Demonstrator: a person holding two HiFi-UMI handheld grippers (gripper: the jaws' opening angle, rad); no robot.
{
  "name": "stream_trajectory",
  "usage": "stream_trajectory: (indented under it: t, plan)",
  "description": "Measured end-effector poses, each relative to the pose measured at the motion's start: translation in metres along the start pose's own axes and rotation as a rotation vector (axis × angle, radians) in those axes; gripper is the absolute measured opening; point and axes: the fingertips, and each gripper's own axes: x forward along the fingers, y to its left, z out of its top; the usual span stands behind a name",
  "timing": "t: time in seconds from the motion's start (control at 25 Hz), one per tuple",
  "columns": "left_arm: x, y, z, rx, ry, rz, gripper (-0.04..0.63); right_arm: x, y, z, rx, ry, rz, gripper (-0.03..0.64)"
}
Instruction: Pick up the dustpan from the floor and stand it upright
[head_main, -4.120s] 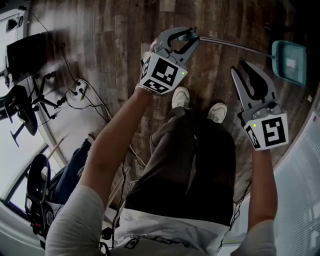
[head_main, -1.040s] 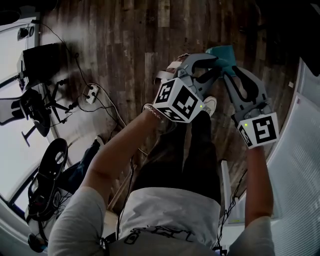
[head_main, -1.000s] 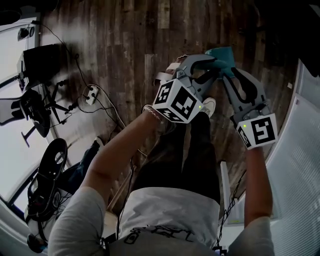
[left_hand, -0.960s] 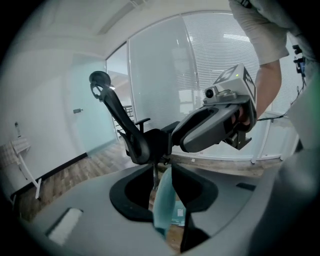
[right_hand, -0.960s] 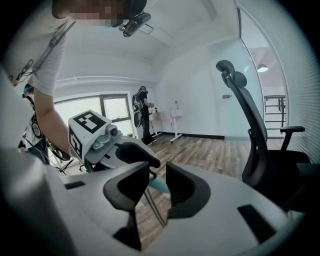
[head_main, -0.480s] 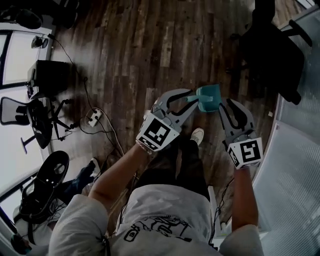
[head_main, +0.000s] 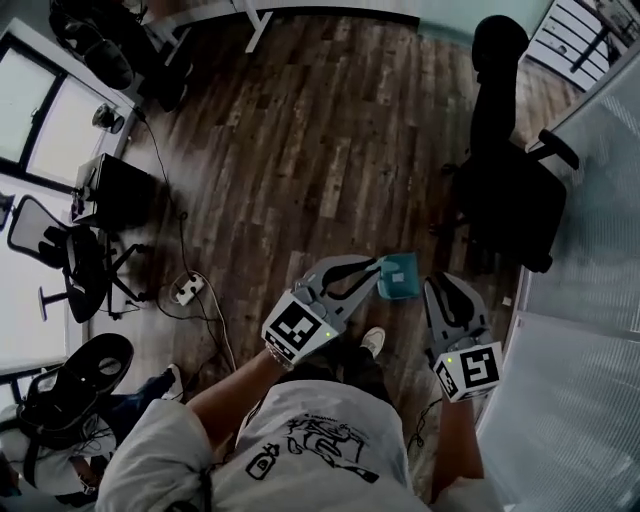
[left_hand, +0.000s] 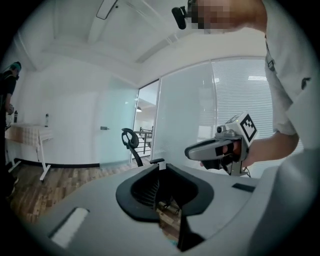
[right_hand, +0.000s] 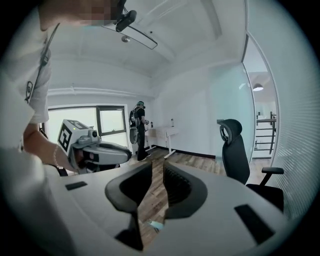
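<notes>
The head view is dim, the floor (head_main: 300, 150) dark and the windows (head_main: 35, 110) blown out at its left edge. Both gripper views are bright (strong fisheye, black corners).

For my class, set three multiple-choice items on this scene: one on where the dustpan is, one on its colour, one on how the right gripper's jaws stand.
1. Where is the dustpan?
A. on the chair
B. on the floor by the person's shoe
C. on a desk

2. What colour is it?
A. red
B. yellow
C. teal

3. How do the right gripper's jaws stand?
A. shut on the dustpan
B. shut on a cable
C. slightly apart, with nothing between them

Key:
1 B: the head view shows it on the wood floor just ahead of the shoe.
2 C: the pan is plainly teal.
3 C: the right gripper view shows floor through the narrow gap between the jaws.
</notes>
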Motion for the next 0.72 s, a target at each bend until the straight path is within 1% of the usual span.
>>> stream_trajectory:
  t: [0.08,0.2,0.32,0.52,0.72]
  plan:
    - [-0.010,-0.006,0.026,-0.005,-0.031,0.000,0.037,-0.012,0.008,0.023,0.003,-0.019,-0.001,0.060]
    - [-0.018,-0.013,0.067,-0.001,-0.082,-0.002,0.034,-0.026,0.016,0.058,-0.024,-0.040,-0.001,0.058]
    - [-0.027,-0.022,0.097,0.002,-0.107,-0.007,0.034,-0.040,0.025,0.081,-0.021,-0.057,0.010,0.055]
    - [-0.041,-0.037,0.128,0.019,-0.130,-0.029,0.034,-0.055,0.047,0.115,-0.061,-0.079,0.029,0.055]
    - [-0.050,-0.046,0.141,0.025,-0.150,-0.042,0.034,-0.061,0.058,0.134,-0.078,-0.109,0.031,0.054]
